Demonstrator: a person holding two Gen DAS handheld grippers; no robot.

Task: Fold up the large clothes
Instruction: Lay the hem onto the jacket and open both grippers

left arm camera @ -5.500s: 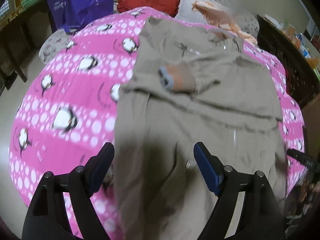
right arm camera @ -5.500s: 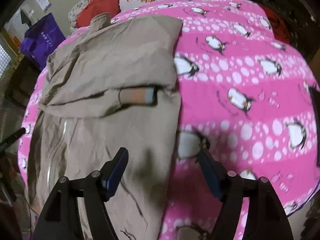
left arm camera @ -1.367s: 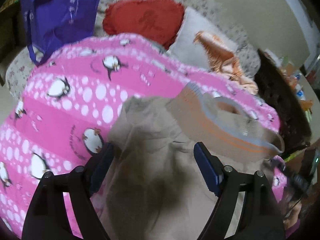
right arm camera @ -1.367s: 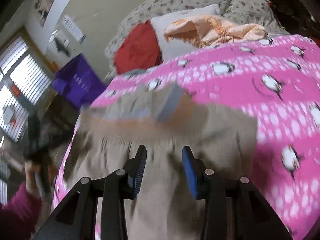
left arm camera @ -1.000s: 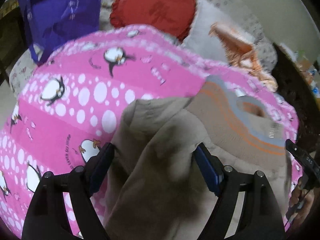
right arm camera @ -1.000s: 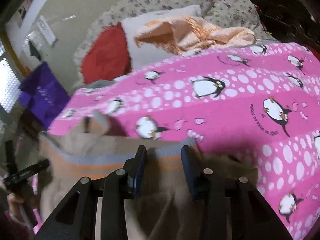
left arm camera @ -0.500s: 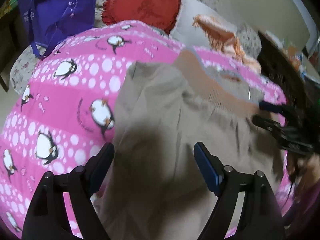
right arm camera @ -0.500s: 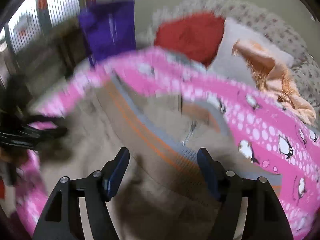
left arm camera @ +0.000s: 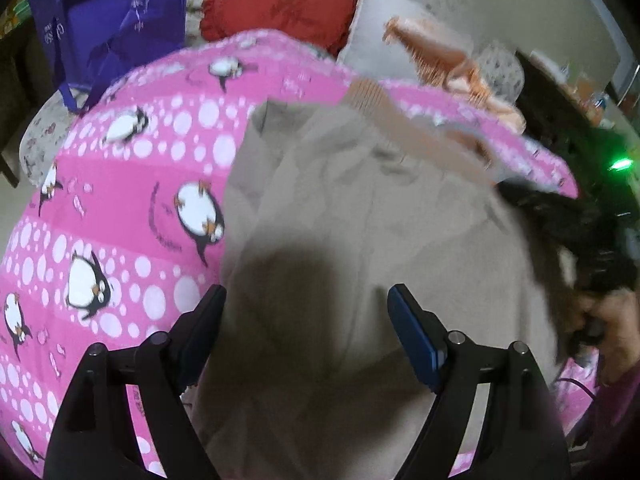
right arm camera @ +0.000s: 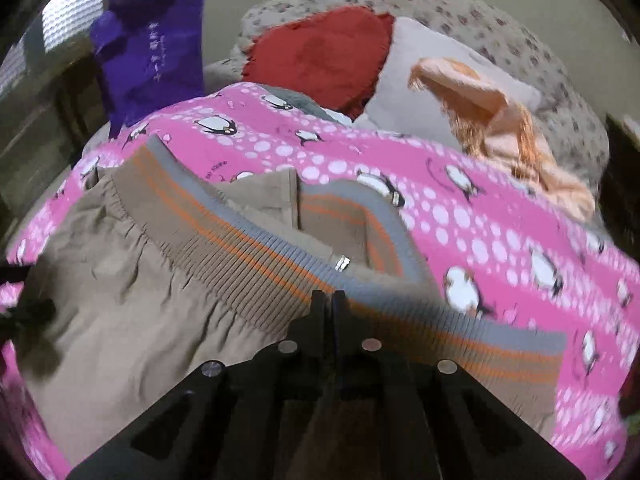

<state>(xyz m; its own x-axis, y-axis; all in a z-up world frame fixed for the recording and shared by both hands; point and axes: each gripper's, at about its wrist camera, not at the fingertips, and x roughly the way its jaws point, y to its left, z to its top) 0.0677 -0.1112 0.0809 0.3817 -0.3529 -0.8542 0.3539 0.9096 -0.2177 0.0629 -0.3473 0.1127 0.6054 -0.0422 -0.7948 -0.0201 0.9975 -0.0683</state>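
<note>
A tan jacket lies folded on the pink penguin blanket. Its ribbed hem, striped grey and orange, runs across the upper part, with a zipper pull beside it. My left gripper hangs open above the jacket's body with nothing between its fingers. My right gripper is shut, its tips right at the hem's grey edge; I cannot tell whether any rib is caught. In the left wrist view it is a dark blur at the jacket's right side, with a hand behind it.
A red cushion, a pale pillow and a peach fringed cloth lie at the head of the bed. A purple bag hangs at the left. Dark furniture stands to the right.
The right gripper's jaws, wide open over the hem half a second ago, have closed together. The hem has settled flat on the jacket. The left gripper stays open and has barely shifted.
</note>
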